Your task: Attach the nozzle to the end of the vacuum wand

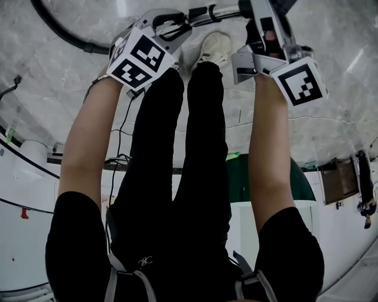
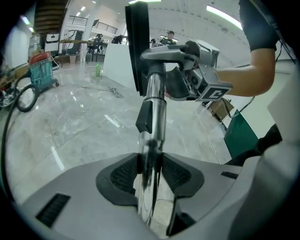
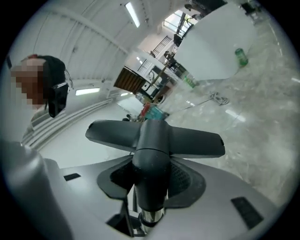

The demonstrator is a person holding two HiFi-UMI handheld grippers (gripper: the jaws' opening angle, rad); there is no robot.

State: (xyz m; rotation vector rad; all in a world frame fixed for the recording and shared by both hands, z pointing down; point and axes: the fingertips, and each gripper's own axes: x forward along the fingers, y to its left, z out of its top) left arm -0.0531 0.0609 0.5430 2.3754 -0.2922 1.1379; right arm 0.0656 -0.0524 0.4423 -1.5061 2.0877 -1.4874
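My left gripper is shut on the chrome vacuum wand, which runs up and away from its jaws. At the wand's far end sits the dark floor nozzle, seen edge-on. My right gripper holds it there by the neck. In the right gripper view the T-shaped nozzle fills the middle. Its thick neck is clamped between the pads of my right gripper, and the chrome tube end shows just below the neck. From the head view both grippers are raised in front, with the wand between them.
A black hose curves over the marble floor at the left. A teal machine, a green bottle and a white partition stand further off. A green board leans at the right. The person's legs and shoe are below the grippers.
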